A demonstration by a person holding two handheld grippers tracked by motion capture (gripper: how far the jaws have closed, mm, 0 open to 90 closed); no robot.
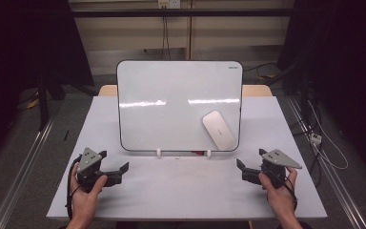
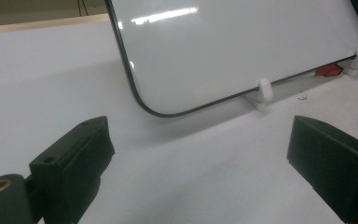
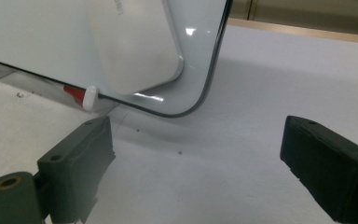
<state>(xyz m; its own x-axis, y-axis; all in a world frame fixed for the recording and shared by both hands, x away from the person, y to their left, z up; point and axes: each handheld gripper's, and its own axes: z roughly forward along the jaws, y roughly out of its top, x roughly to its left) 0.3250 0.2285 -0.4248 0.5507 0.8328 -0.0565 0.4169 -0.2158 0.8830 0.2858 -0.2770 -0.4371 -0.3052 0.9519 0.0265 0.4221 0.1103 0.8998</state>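
Grippers (image 1: 113, 168) (image 1: 249, 167) agape, bare table (image 1: 181, 186) between.

white eraser (image 1: 218, 129) stuck on upright whiteboard (image 1: 171, 95).

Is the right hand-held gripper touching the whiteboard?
Apart. In the right gripper view, bare table separates the open right hand-held gripper from the whiteboard.
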